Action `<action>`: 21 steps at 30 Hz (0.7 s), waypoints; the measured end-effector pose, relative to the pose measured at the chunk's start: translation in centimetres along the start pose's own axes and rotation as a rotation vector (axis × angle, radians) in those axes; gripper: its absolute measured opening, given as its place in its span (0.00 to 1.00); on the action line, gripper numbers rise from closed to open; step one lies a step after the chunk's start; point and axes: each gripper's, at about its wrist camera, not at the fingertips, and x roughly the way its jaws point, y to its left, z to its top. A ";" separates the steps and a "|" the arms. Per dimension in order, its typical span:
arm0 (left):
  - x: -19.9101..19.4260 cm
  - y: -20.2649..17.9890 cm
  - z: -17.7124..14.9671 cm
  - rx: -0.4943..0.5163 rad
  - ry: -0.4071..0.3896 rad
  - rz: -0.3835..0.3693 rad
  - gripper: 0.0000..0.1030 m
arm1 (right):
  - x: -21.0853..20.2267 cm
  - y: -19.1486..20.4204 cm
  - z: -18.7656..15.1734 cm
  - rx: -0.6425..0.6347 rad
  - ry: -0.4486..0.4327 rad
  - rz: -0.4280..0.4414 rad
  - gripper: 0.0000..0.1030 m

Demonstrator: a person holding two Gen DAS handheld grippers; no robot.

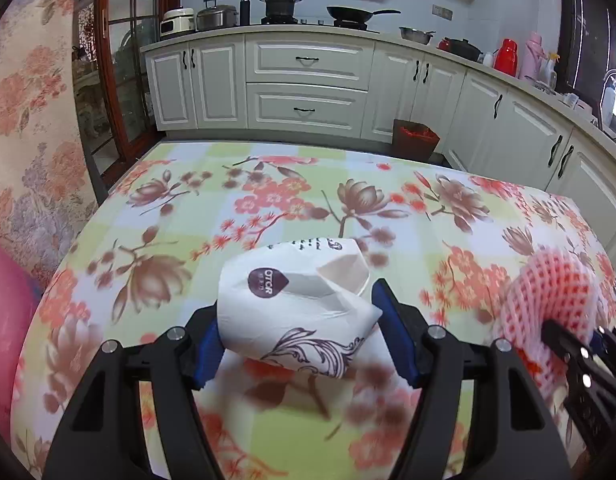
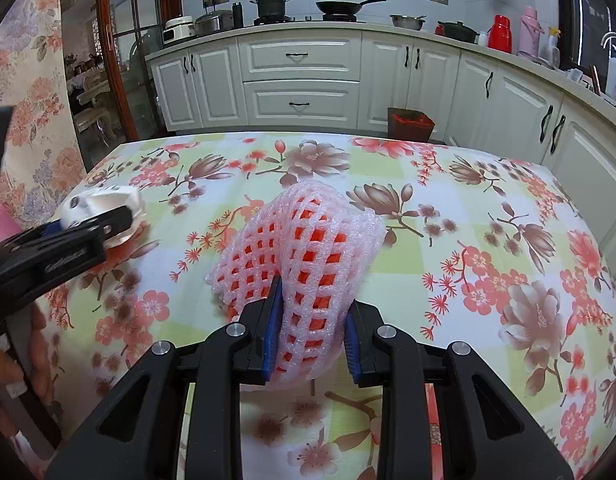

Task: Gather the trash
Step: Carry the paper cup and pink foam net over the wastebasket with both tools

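A crumpled white tissue packet point(image 1: 292, 300) with purple print sits between the blue pads of my left gripper point(image 1: 296, 320), which press on both its sides just above the floral tablecloth point(image 1: 268, 184). In the right wrist view the same packet point(image 2: 104, 200) shows at the far left, in the left gripper point(image 2: 108, 220). A pink foam fruit net point(image 2: 308, 240) stands up from my right gripper point(image 2: 313, 300), which is shut on its lower end. The net point(image 1: 547, 292) and right gripper point(image 1: 567, 344) also appear at the right edge of the left wrist view.
A dark bin with a red liner point(image 2: 409, 122) stands on the floor past the table's far edge, in front of white kitchen cabinets point(image 2: 300, 80). A pink seat point(image 1: 4, 320) is at the table's left. A hand point(image 2: 4, 364) shows at lower left.
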 end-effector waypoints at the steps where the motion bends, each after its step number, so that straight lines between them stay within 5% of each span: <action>1: -0.5 0.1 -0.3 -0.001 -0.006 0.000 0.64 | 0.0 0.0 0.0 0.000 0.000 0.000 0.27; 14: -6.9 0.7 -4.9 0.039 -0.074 0.003 0.64 | -1.0 0.5 -0.5 -0.018 -0.014 0.027 0.27; 21: -10.5 2.0 -7.3 0.042 -0.113 0.008 0.64 | -5.6 2.8 -2.4 -0.048 -0.046 0.086 0.27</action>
